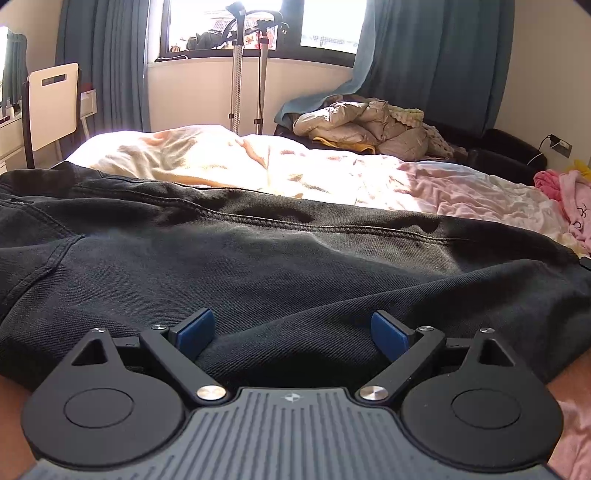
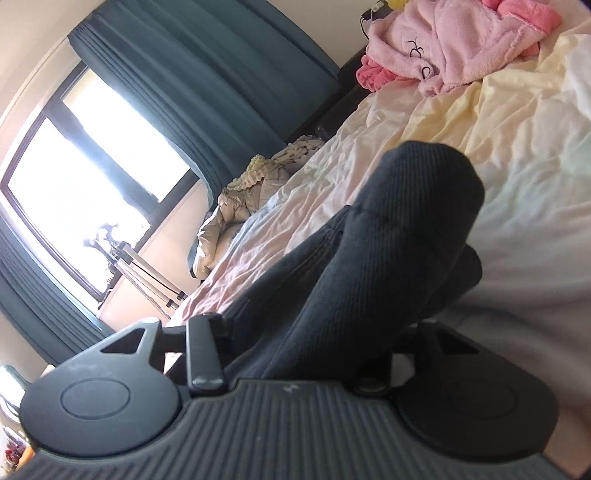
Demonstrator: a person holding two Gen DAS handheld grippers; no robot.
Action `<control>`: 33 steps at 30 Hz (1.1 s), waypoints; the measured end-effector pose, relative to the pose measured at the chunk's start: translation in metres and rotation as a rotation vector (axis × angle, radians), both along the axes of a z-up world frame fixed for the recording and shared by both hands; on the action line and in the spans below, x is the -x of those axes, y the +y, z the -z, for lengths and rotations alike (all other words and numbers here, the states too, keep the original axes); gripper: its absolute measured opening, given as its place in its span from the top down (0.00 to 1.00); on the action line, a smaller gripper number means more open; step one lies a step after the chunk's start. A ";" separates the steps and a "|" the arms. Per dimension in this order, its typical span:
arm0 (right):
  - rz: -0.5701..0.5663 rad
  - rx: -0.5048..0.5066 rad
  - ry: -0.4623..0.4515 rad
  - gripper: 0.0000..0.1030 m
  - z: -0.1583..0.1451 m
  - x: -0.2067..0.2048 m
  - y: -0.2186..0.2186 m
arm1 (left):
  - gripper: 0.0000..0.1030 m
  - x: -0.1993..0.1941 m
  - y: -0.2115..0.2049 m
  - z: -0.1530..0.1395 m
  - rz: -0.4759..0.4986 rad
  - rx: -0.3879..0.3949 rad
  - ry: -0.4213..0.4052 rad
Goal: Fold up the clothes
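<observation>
Item: black jeans (image 1: 280,258), spread across the near part of the bed (image 1: 332,173), lengthwise from left to right in the left wrist view, double-stitched seam running along the far side

Left gripper (image 1: 291,330): jaws spread wide, blue pads (image 1: 195,329) to either side of a low ridge of denim at the near edge, nothing pinched yet

Right gripper (image 2: 295,343): camera rolled hard over; a thick bundled end of the jeans (image 2: 388,236) rises from between the fingers. Jaws appear clamped on this fabric, though the right-hand finger is hidden behind the cloth

Step in hand, as judged: one end held up by the right gripper, the left poised to take the near edge. To do it well, the left pads should bite the ridge fully, through all layers, before any lift; both ends should then travel together so the fold lands square and the seam stays straight

Surroundings:
- pink fleece garment (image 2: 454,48), far right of the bed, well apart from the jeans
- beige puffer jacket (image 1: 365,125), heaped on the dark sofa (image 1: 509,147) beyond the bed
- white chair (image 1: 51,103), far left
- metal stand (image 1: 236,74) by the window (image 1: 258,26), teal curtains (image 1: 436,62) at both sides

Obstructions: rumpled bedsheet (image 1: 461,192) under the jeans may drag with the denim; nothing else lies near the fold
</observation>
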State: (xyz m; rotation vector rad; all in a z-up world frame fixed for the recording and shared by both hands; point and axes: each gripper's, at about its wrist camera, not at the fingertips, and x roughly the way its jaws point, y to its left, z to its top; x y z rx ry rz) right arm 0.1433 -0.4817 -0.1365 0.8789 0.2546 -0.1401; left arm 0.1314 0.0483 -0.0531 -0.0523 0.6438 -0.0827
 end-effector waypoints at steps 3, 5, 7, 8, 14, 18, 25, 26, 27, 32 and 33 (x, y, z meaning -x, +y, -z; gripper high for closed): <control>0.017 -0.096 0.019 0.54 0.014 -0.002 -0.009 | 0.09 0.000 0.000 0.000 0.000 0.004 -0.002; 0.029 -0.205 0.076 0.62 0.031 -0.005 -0.017 | 0.09 0.001 0.001 0.000 0.002 0.005 -0.008; 0.054 -0.312 0.070 0.82 0.041 -0.003 -0.022 | 0.09 0.003 0.001 -0.001 0.009 0.003 -0.014; 0.067 -0.364 0.067 0.84 0.046 -0.002 -0.025 | 0.09 0.004 0.002 -0.001 0.010 -0.001 -0.020; 0.118 -0.354 0.020 0.92 0.014 0.001 -0.021 | 0.09 0.009 0.007 -0.009 -0.015 -0.020 -0.042; 0.148 -0.355 -0.042 0.93 -0.008 0.008 -0.027 | 0.09 0.007 0.001 -0.018 -0.022 -0.070 -0.052; 0.285 -0.363 -0.070 0.94 -0.018 0.033 -0.056 | 0.09 -0.011 -0.016 -0.029 -0.039 -0.052 -0.066; 0.297 -0.346 -0.068 0.94 -0.019 0.036 -0.059 | 0.09 -0.017 -0.021 -0.026 -0.032 -0.056 -0.052; 0.308 -0.331 -0.066 0.94 -0.021 0.039 -0.061 | 0.09 -0.022 -0.026 -0.021 -0.021 -0.064 -0.036; 0.290 -0.228 -0.058 0.94 -0.030 0.043 -0.052 | 0.08 -0.042 -0.053 0.015 0.039 -0.239 0.087; 0.286 -0.196 -0.061 0.93 -0.033 0.044 -0.047 | 0.08 -0.041 -0.053 0.017 0.050 -0.248 0.083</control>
